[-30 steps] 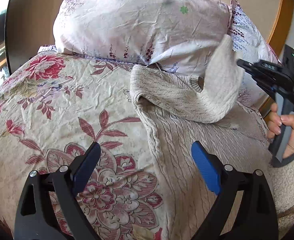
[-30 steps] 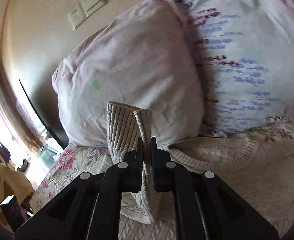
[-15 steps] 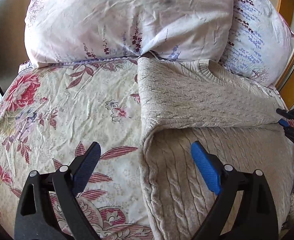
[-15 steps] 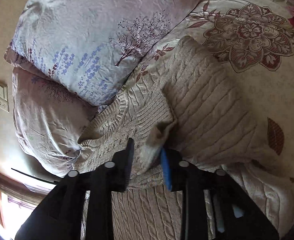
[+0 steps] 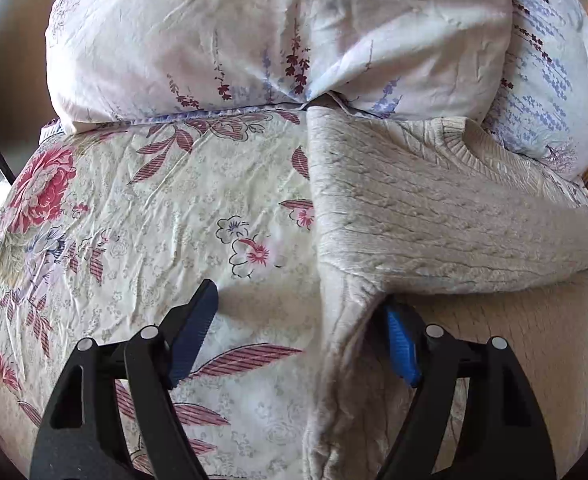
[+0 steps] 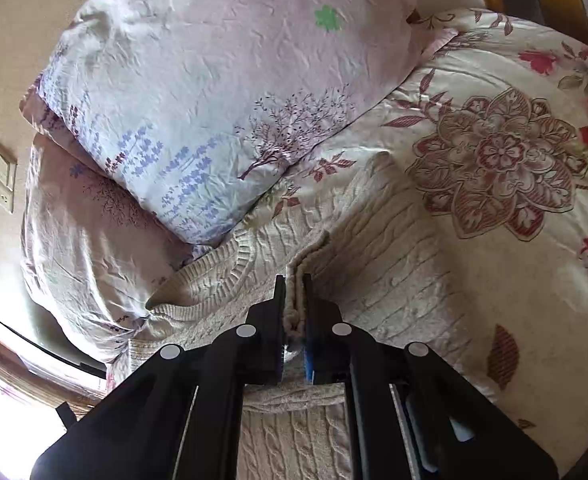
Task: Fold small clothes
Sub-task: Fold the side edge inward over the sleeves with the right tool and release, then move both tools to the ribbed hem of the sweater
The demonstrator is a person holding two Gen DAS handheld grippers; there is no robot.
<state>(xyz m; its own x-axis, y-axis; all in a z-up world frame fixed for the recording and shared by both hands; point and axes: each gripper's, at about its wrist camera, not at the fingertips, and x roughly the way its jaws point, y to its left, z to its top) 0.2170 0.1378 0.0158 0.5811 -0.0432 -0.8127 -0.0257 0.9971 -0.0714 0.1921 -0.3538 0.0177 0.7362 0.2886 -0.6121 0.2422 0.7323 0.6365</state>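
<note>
Sweater lay on the bed mid-fold, right gripper pinching its sleeve across the body, left gripper spread astride its edge; releasing likely came next.

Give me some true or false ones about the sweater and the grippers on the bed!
1. The right gripper is shut on the sweater cuff. True.
2. The left gripper is squeezed shut on the sweater. False: it is wide open, with the sweater's folded edge lying between its blue pads.
3. The sweater is bright red. False: it is a beige cable knit.
4. Pillows sit beyond the sweater at the far end of the bed. True.
5. The bed cover has flowers printed on it. True.
6. The sweater is hanging in the air. False: it lies on the bed cover, with a sleeve folded across it.
</note>
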